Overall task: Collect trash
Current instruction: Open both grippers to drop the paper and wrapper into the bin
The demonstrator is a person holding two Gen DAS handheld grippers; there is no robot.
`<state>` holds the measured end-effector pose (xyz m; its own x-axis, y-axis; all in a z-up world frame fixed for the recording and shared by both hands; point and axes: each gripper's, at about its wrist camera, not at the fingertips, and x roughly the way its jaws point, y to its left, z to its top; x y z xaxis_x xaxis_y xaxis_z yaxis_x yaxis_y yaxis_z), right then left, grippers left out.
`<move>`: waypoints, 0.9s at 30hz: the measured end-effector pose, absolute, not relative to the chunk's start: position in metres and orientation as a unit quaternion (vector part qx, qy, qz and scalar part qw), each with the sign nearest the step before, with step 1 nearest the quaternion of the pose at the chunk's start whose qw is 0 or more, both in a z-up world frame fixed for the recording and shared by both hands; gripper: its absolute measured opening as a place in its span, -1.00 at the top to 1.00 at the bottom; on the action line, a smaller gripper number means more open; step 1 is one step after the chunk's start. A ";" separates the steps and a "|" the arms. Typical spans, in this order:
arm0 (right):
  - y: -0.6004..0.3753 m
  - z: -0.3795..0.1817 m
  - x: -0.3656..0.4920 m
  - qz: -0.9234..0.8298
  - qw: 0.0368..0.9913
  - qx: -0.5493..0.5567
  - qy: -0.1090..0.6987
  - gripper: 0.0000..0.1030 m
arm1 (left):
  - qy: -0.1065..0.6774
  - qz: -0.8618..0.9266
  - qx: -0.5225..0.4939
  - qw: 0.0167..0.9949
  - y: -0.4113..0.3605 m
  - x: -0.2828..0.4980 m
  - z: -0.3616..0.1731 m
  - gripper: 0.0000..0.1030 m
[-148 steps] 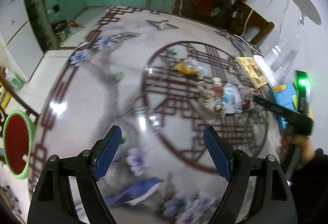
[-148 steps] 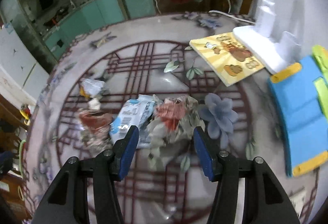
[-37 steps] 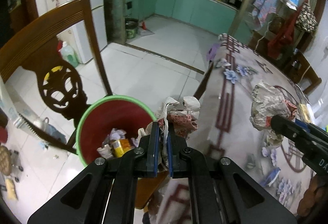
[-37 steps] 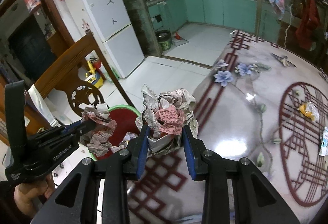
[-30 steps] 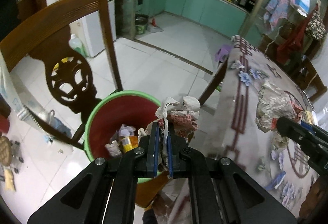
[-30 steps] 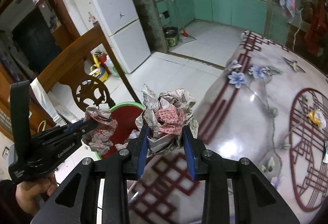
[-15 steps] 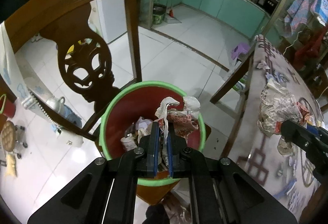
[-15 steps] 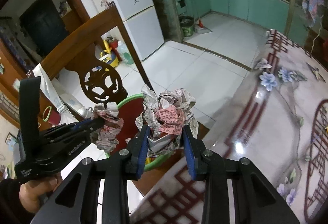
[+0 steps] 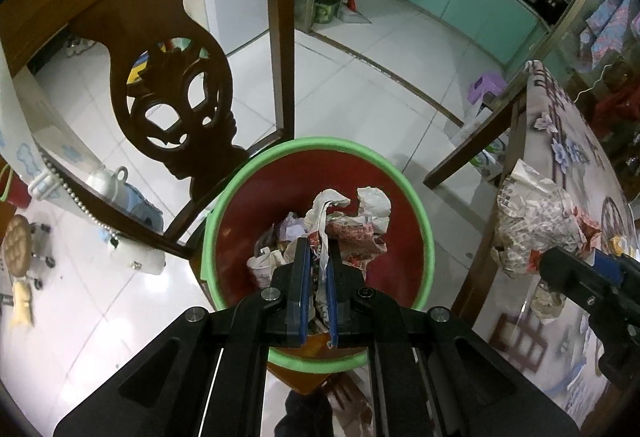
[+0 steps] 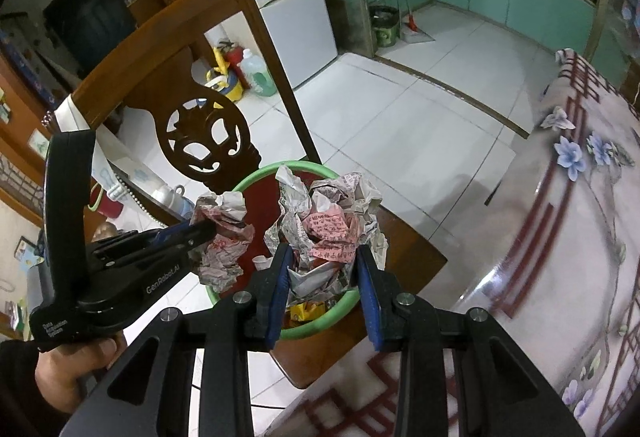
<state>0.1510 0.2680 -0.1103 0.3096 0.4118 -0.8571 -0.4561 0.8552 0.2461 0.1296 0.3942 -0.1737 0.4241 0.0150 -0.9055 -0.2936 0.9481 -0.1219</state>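
Green-rimmed red bin (image 9: 424,229), blue-padded claws.

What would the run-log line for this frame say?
phase: drop-off | left tool: shut on small paper wad above bin | right tool: shut on large paper wad

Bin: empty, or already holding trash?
Partly full. The bin already holds crumpled wrappers and a paper cup at its bottom, well below the green rim.

"genrobot.ai" on left gripper (image 10: 202,233)
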 end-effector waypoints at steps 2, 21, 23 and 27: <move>0.272 -0.115 0.155 0.269 0.807 -0.022 0.526 0.42 | 0.532 0.094 -0.133 0.831 0.396 0.131 -0.176 0.87; 0.291 -0.132 0.165 0.279 0.796 -0.042 0.536 0.42 | 0.559 0.098 -0.165 0.807 0.409 0.135 -0.198 0.87; 0.291 -0.132 0.165 0.284 0.794 -0.038 0.536 0.42 | 0.560 0.099 -0.167 0.806 0.409 0.135 -0.199 0.87; 0.293 -0.136 0.164 0.304 0.786 -0.043 0.536 0.30 | 0.559 0.103 -0.174 0.804 0.411 0.133 -0.201 0.86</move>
